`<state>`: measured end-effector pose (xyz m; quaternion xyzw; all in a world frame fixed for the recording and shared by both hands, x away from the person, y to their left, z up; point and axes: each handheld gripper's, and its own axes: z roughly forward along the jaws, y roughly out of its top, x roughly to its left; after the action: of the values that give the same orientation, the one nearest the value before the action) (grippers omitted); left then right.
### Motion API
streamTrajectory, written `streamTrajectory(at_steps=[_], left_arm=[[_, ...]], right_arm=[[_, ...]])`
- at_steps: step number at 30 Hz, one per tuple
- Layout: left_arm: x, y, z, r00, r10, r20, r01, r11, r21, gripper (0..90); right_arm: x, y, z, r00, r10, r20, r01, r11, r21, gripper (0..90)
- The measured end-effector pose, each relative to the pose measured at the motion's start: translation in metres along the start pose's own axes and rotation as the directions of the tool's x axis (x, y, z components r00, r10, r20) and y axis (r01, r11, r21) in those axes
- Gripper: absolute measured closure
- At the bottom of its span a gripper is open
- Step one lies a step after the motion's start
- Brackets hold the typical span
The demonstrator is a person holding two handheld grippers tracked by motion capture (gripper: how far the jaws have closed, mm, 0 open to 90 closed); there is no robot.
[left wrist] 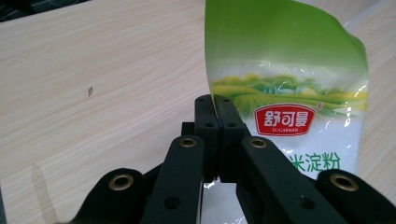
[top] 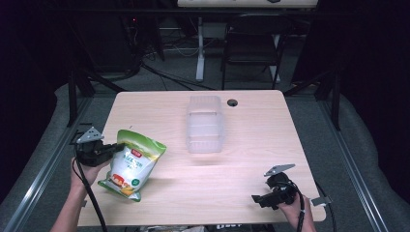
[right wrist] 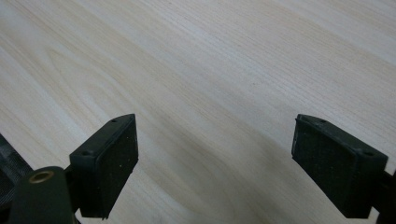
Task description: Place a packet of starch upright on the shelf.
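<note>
A green and white starch bag [top: 131, 163] hangs tilted over the table's front left, lifted by its upper left edge. My left gripper [top: 115, 148] is shut on that edge. In the left gripper view the two jaws press together on the bag's [left wrist: 289, 88] thin side seam, with my left gripper [left wrist: 215, 108] midline right at the seam. My right gripper [top: 257, 199] rests low near the front right edge, held by a hand. In the right gripper view my right gripper [right wrist: 215, 149] stands wide open over bare wood, nothing between its pads [right wrist: 116, 154].
A clear plastic container [top: 205, 124] stands at the middle back of the wooden table [top: 251, 145]. A round cable hole [top: 232, 102] lies beside it. A dark chair [top: 251, 43] and desk legs stand beyond the far edge.
</note>
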<state>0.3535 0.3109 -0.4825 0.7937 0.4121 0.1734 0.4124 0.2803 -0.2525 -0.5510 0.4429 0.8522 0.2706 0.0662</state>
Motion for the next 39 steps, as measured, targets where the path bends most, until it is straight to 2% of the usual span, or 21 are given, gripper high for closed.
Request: streamTrajectory(at_steps=[3, 7, 15, 19, 26, 30, 31, 35, 38, 39], left_arm=[[-0.004, 0.005, -0.004, 0.9998, 0.019, 0.008, -0.019, 0.9997, -0.014, 89.8], [-0.005, 0.008, -0.006, 0.9995, 0.027, 0.017, -0.027, 0.9995, -0.014, 90.0], [-0.017, 0.019, -0.013, 0.9967, 0.073, 0.035, -0.072, 0.9972, -0.019, 90.0], [-0.02, 0.027, -0.016, 0.9939, 0.087, 0.068, -0.087, 0.9962, -0.003, 90.0], [-0.029, 0.037, -0.02, 0.9882, 0.129, 0.083, -0.131, 0.9914, 0.013, 90.0], [-0.034, 0.045, -0.022, 0.9849, 0.149, 0.087, -0.15, 0.9887, 0.001, 90.0], [-0.036, 0.047, -0.022, 0.9842, 0.153, 0.089, -0.154, 0.9881, -0.004, 90.0], [-0.041, 0.054, -0.022, 0.9808, 0.172, 0.092, -0.171, 0.9851, -0.02, 90.0], [-0.045, 0.059, -0.02, 0.9789, 0.181, 0.095, -0.18, 0.9834, -0.022, 90.0], [-0.046, 0.061, -0.019, 0.9778, 0.186, 0.096, -0.185, 0.9825, -0.022, 90.0]], right_arm=[[0.0, 0.0, 0.0, 1.0, 0.003, 0.005, -0.003, 1.0, -0.001, 14.3], [-0.001, 0.0, 0.0, 1.0, -0.003, -0.001, 0.003, 1.0, 0.003, 14.3], [-0.001, 0.0, -0.001, 1.0, -0.004, 0.005, 0.004, 1.0, 0.008, 14.3], [-0.001, 0.0, -0.001, 1.0, 0.0, 0.007, 0.0, 1.0, 0.004, 14.2], [-0.001, 0.0, -0.001, 0.9999, -0.005, 0.014, 0.005, 1.0, 0.013, 14.2], [-0.001, 0.0, -0.001, 1.0, 0.0, 0.009, 0.0, 1.0, 0.009, 14.3], [-0.001, -0.001, 0.0, 0.9999, 0.011, 0.006, -0.011, 1.0, -0.006, 14.2], [-0.001, 0.0, 0.0, 1.0, 0.002, 0.005, -0.002, 1.0, 0.005, 14.2], [-0.001, -0.001, 0.0, 0.9999, 0.01, 0.009, -0.01, 1.0, -0.01, 14.3], [-0.001, 0.0, -0.001, 0.9999, 0.0, 0.012, 0.0, 1.0, 0.004, 14.2]])
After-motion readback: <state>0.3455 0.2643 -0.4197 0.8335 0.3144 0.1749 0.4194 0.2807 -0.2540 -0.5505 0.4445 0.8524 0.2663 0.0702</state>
